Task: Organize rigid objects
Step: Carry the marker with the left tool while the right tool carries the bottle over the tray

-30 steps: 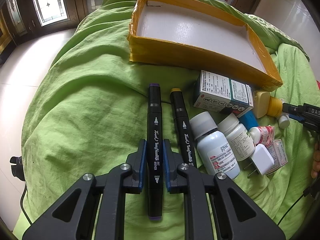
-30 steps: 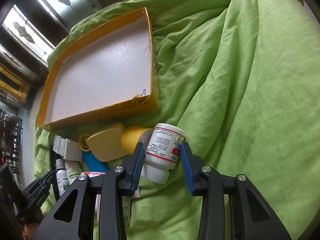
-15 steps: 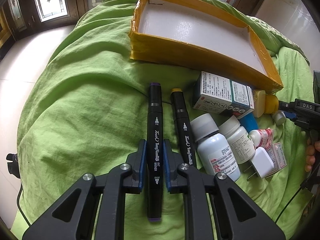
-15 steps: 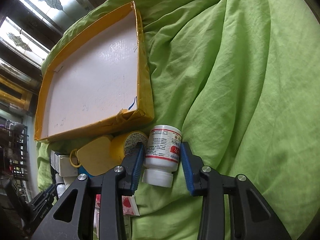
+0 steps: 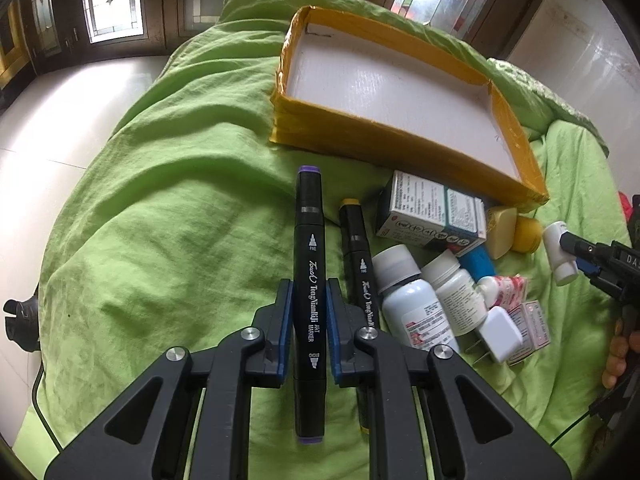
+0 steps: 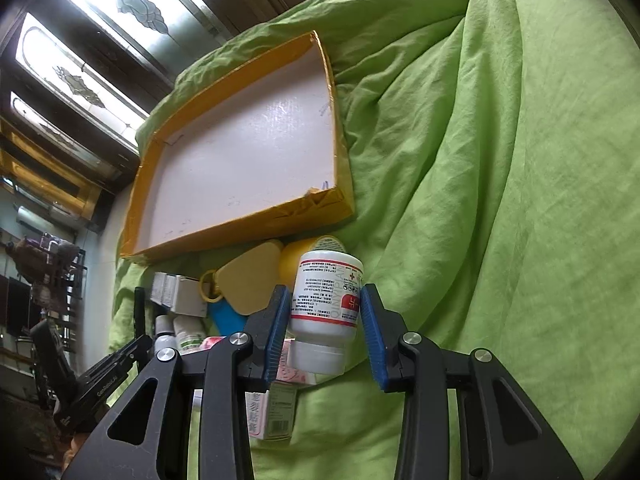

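My left gripper (image 5: pixel 307 312) is shut on a black marker with purple ends (image 5: pixel 309 264), held above the green cloth. My right gripper (image 6: pixel 325 320) is shut on a white pill bottle with a red-striped label (image 6: pixel 326 300), cap toward the camera, lifted off the cloth; it also shows in the left wrist view (image 5: pixel 560 252). The empty yellow-edged tray with a white floor (image 5: pixel 384 148) (image 6: pixel 240 224) lies beyond both grippers. A second black marker with yellow ends (image 5: pixel 358 256) lies beside the held one.
A pile lies near the tray: a printed medicine box (image 5: pixel 432 212), two white bottles (image 5: pixel 412 304), a white charger plug (image 5: pixel 500 334), a small pink-white box (image 5: pixel 532 320), a yellow case (image 6: pixel 248 280) and a blue item (image 6: pixel 226 316). Green cloth (image 6: pixel 500 200) covers everything.
Both grippers have risen with their objects. The marker has come off the cloth, and the pill bottle has been lifted and carried toward the tray's near corner.
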Action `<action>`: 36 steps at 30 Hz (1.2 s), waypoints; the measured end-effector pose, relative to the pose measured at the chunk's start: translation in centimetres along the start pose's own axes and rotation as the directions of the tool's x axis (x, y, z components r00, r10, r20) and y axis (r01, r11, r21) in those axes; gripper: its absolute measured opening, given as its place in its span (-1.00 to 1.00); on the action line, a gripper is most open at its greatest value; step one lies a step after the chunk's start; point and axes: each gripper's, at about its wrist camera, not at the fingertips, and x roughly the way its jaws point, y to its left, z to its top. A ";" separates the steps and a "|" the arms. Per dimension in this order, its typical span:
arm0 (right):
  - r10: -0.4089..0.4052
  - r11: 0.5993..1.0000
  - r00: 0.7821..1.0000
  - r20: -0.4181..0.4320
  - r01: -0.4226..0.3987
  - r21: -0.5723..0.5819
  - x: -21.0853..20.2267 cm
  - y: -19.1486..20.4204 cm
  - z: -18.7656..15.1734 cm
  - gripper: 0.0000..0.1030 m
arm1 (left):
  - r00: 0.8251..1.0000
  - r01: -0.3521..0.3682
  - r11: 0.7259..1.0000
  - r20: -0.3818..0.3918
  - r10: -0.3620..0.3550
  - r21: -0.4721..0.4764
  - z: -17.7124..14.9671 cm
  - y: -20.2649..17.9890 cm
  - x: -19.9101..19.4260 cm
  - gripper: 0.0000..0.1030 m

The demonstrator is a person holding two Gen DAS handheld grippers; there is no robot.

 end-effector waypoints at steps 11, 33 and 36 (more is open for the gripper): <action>0.080 0.996 0.996 0.027 -0.078 -0.053 -0.5 3.1 0.1 -0.37 | 0.997 0.058 0.997 0.042 -0.060 0.042 1.3 -1.6 -2.7 -0.75; 0.186 0.974 0.980 0.065 -0.175 -0.144 4.5 11.6 5.9 -0.37 | 0.993 0.088 0.996 0.079 -0.089 0.015 15.0 -4.2 1.5 -0.75; 0.178 0.974 0.982 0.064 -0.166 -0.155 6.4 12.6 7.0 -0.37 | 0.994 0.080 0.997 0.074 -0.080 0.007 15.8 -3.8 2.7 -0.75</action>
